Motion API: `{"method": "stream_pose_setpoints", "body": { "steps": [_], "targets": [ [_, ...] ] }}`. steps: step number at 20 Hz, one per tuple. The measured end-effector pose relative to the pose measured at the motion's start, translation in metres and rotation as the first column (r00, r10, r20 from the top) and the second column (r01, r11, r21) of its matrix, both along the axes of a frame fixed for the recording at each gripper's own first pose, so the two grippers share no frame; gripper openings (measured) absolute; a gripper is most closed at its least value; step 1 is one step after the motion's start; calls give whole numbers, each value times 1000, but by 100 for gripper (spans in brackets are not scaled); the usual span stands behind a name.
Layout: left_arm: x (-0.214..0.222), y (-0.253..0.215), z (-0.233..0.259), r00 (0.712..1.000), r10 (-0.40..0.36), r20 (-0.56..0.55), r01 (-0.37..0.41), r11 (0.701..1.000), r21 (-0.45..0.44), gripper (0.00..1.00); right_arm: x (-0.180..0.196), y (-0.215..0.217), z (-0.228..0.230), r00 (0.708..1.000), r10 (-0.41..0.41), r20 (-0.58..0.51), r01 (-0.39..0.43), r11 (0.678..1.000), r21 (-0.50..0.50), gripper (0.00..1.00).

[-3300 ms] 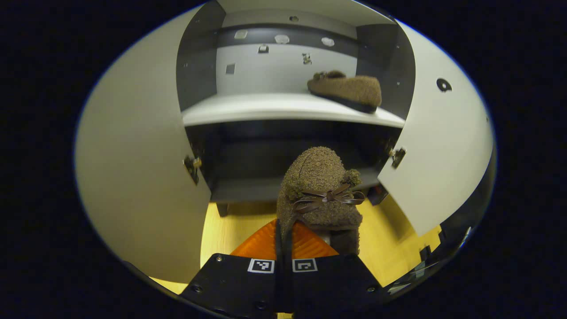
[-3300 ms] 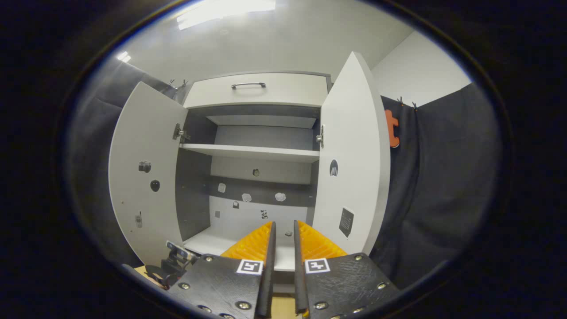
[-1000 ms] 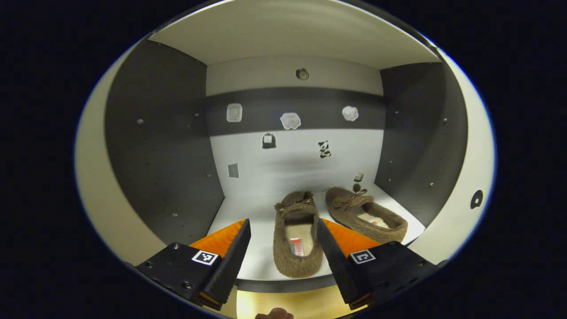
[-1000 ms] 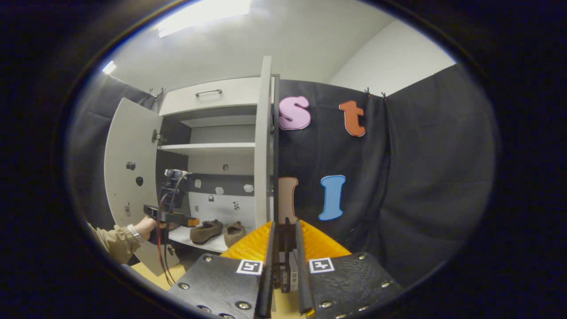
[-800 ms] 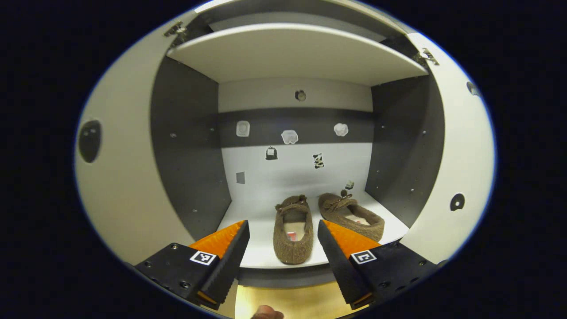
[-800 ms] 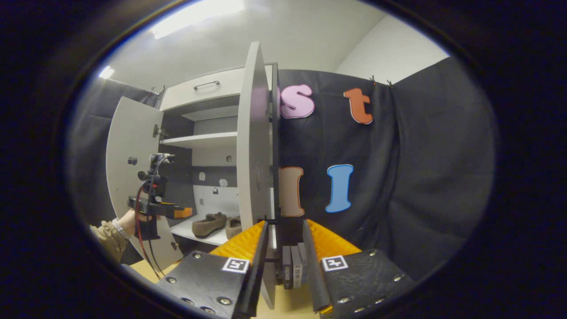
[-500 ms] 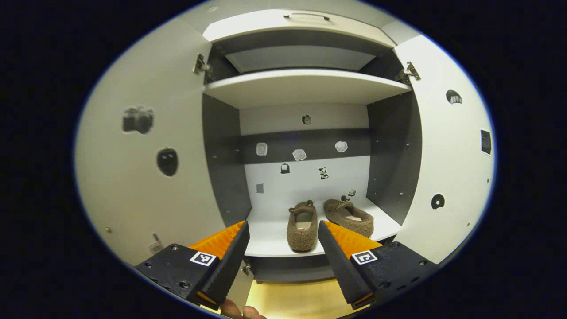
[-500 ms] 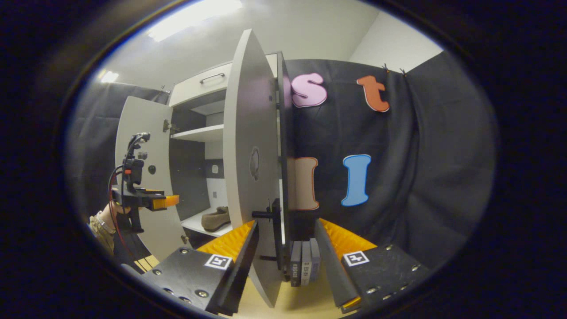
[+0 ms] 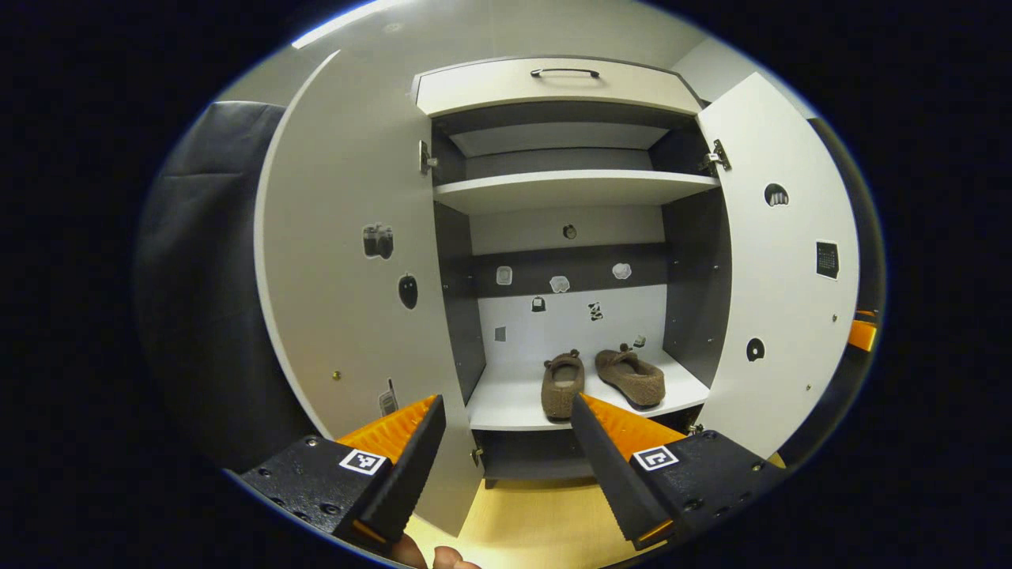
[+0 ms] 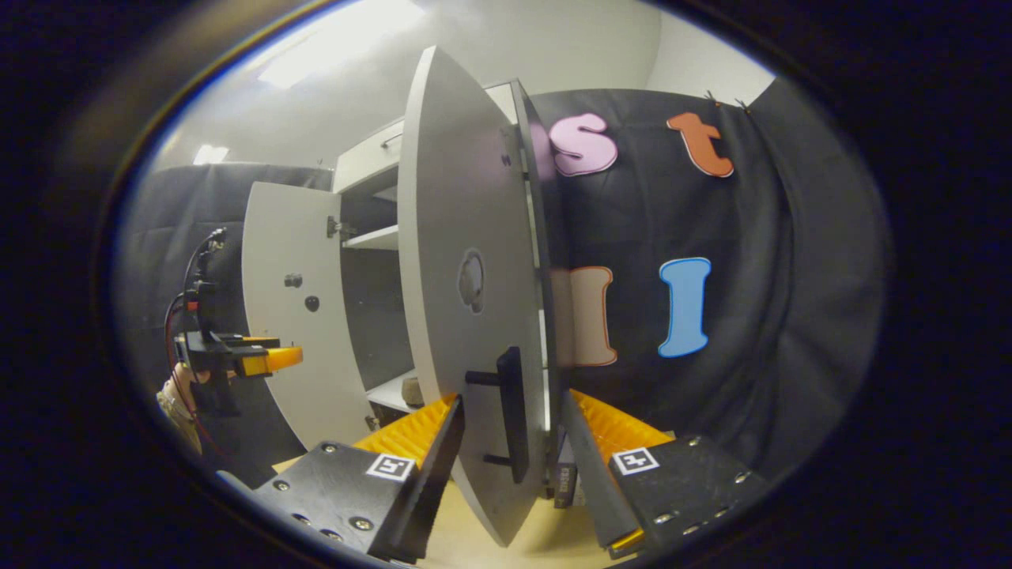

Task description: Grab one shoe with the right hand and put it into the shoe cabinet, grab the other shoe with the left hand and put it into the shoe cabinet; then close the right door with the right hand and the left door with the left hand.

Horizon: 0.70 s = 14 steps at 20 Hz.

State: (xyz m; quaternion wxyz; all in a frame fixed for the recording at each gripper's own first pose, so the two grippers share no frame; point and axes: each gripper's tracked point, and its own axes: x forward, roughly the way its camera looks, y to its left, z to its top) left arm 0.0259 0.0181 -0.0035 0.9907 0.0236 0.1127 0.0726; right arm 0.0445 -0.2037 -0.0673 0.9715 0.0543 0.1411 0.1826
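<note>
Shoes [image 9: 605,378] now sit on the cabinet's shelf, your released left tool [image 9: 506,450] has withdrawn, and your right tool [image 10: 510,442], spread, straddles the right door [image 10: 466,316].

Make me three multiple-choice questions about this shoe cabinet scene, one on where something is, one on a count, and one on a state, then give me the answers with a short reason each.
1. Where do the shoes sit in the cabinet?
A. on the upper shelf
B. on the white shelf below the upper shelf
C. on the floor in front

2. How many shoes are in the cabinet?
A. one
B. two
C. three

3. What state is the left gripper in?
A. open and holding nothing
B. shut on a shoe
C. shut on a door handle

Answers
1. B: in the left gripper view both lie side by side on the white shelf, under the bare upper shelf.
2. B: two brown shoes show there.
3. A: its fingers stand wide apart, with the shoes far beyond them.
</note>
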Motion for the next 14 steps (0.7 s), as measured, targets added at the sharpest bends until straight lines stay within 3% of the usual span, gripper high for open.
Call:
{"method": "stream_pose_setpoints", "body": {
  "steps": [1, 9, 14],
  "targets": [
    [-3, 3, 0, 1000, 4, -1, -4, 1000, 5, 98, 0, 7, 0, 1000, 13, -2, -13, 1000, 5, 76],
    [-7, 15, 8, 1000, -22, 21, 23, 998, -50, 98, 11, 68, -10, 995, 98, -24, -98, 995, 27, 76],
    [-3, 28, 15, 998, -53, 47, 54, 998, -36, 100, 20, 104, -17, 992, 118, -43, -115, 992, 51, 76]
  ]
}}
